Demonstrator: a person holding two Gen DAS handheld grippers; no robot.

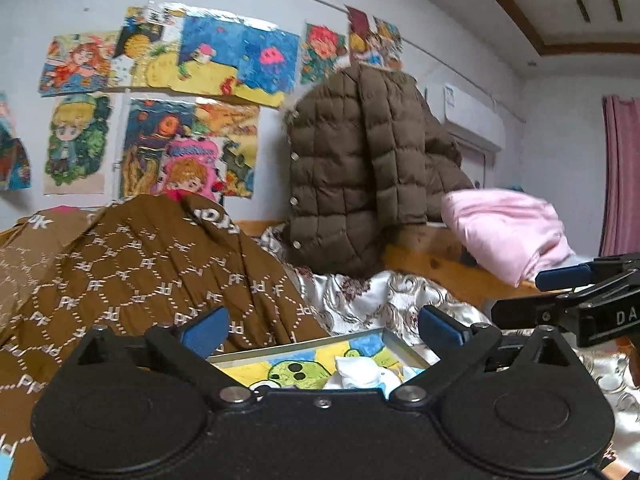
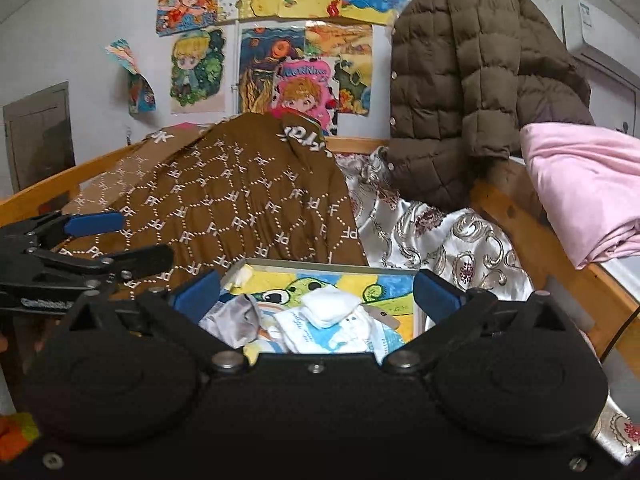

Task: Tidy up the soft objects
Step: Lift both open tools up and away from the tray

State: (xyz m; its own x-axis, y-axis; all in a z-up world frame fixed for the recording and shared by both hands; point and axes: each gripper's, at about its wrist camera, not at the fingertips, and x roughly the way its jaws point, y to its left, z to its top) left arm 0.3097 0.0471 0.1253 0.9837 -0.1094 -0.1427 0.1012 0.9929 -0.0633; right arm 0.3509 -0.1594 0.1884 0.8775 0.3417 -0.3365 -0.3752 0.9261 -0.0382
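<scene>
Both my left gripper (image 1: pixel 323 329) and right gripper (image 2: pixel 318 294) hover with fingers spread wide and empty above the framed picture (image 2: pixel 332 280) on the bed. The soft white cloths (image 2: pixel 328 316) lie bunched on it. A careless pinch could snag the frame edge or drag several pieces together. The brown quilt (image 2: pixel 240 200) crowds the left side, the puffer jacket (image 2: pixel 460 80) and pink blanket (image 2: pixel 584 184) the right.

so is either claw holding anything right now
No. Both the left claw and the right claw are open and empty, hovering over the framed cartoon picture on the bed.
</scene>
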